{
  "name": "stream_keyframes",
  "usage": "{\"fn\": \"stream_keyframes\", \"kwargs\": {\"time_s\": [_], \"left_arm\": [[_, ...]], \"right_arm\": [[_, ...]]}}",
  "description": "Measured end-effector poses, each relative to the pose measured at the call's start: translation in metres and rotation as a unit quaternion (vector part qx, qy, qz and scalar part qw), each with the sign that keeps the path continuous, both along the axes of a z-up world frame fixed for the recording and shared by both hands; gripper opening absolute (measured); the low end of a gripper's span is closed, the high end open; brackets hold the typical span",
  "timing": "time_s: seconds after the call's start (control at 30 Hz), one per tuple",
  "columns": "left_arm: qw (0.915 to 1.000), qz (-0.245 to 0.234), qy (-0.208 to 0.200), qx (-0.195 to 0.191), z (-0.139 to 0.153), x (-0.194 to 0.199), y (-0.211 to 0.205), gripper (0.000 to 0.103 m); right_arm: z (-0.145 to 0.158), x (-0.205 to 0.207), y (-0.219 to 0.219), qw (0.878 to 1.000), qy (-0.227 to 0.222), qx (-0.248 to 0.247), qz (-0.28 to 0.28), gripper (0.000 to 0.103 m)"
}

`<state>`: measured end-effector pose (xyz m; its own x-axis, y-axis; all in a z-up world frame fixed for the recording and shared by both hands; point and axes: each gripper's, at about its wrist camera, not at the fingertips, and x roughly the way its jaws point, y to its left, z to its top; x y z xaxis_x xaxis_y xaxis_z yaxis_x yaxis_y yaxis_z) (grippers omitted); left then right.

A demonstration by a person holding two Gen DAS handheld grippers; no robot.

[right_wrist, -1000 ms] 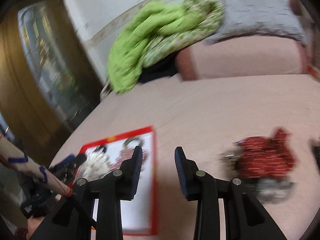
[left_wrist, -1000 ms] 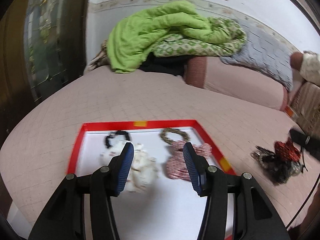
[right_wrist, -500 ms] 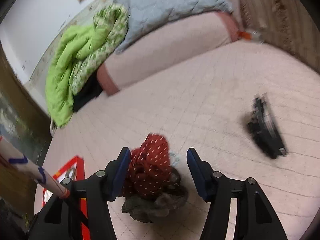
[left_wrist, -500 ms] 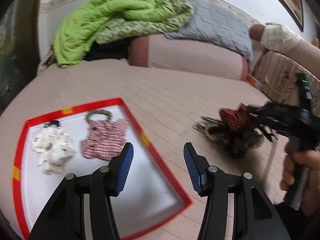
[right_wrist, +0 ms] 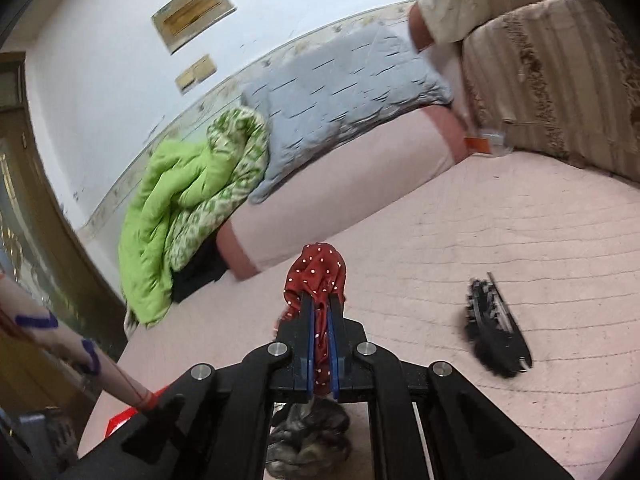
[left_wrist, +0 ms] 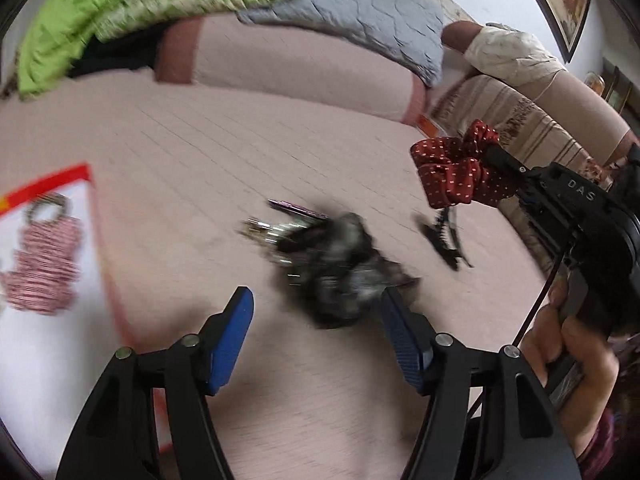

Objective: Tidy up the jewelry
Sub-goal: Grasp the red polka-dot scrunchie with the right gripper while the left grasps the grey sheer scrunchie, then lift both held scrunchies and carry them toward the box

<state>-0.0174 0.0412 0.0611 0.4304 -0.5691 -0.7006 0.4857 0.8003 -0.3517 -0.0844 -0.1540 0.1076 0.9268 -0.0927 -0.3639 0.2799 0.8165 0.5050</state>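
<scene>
My right gripper (right_wrist: 320, 300) is shut on a red scrunchie with white dots (right_wrist: 318, 268) and holds it above the pink bed; the scrunchie also shows in the left wrist view (left_wrist: 456, 172). My left gripper (left_wrist: 316, 304) is open, its fingers on either side of a dark grey scrunchie (left_wrist: 344, 272) lying with metal hair clips (left_wrist: 280, 228). A red-rimmed white tray (left_wrist: 96, 240) at the left holds a pink striped scrunchie (left_wrist: 44, 264). A black hair claw (right_wrist: 496, 328) lies on the bed to the right.
The pink quilted bed surface (right_wrist: 500, 240) spreads all around. A green quilt (right_wrist: 188, 208) and a grey blanket (right_wrist: 344, 92) are piled at the back against a bolster. A beige striped cushion (right_wrist: 560, 80) stands at the right.
My right gripper has shut on the red scrunchie and lifted it off the pile. My left gripper has swung right from the tray to the dark scrunchie.
</scene>
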Motion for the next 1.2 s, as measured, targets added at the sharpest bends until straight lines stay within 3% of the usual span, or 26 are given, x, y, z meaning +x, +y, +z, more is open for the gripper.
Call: {"fn": "stream_keyframes", "kwargs": {"time_s": [0.2, 0.37, 0.43, 0.47, 0.57, 0.6, 0.8, 1.0, 1.2], "left_arm": [[0.9997, -0.007, 0.018, 0.016, -0.022, 0.005, -0.040, 0.065], [0.9988, -0.004, -0.019, 0.046, -0.023, 0.010, -0.066, 0.063], [0.9966, -0.003, -0.038, 0.074, -0.023, 0.010, -0.074, 0.052], [0.9958, -0.004, -0.038, 0.084, -0.024, 0.012, -0.078, 0.041], [0.9962, -0.006, -0.031, 0.081, -0.027, 0.016, -0.078, 0.018], [0.9962, -0.007, -0.033, 0.080, -0.027, 0.016, -0.076, 0.016], [0.9959, -0.011, -0.067, 0.060, -0.007, 0.005, -0.065, 0.013], [0.9934, -0.018, -0.109, 0.032, 0.033, -0.014, -0.044, 0.013], [0.9920, 0.009, -0.126, 0.007, 0.063, -0.023, -0.004, 0.012]], "right_arm": [[-0.005, -0.005, -0.013, 1.000, 0.000, 0.024, -0.013, 0.006], [-0.006, -0.005, -0.015, 0.999, -0.003, 0.034, -0.004, 0.006], [-0.006, -0.003, -0.014, 0.999, -0.005, 0.036, 0.001, 0.006], [-0.006, -0.003, -0.015, 0.999, -0.007, 0.037, 0.001, 0.006], [-0.008, -0.002, -0.017, 0.999, -0.006, 0.043, 0.003, 0.006], [-0.009, -0.003, -0.017, 0.999, -0.005, 0.047, 0.003, 0.007], [-0.009, -0.005, -0.021, 0.999, -0.008, 0.051, 0.000, 0.006], [-0.006, -0.007, -0.018, 0.999, -0.012, 0.043, -0.003, 0.006], [-0.005, -0.007, -0.013, 0.999, -0.011, 0.034, 0.001, 0.006]]}}
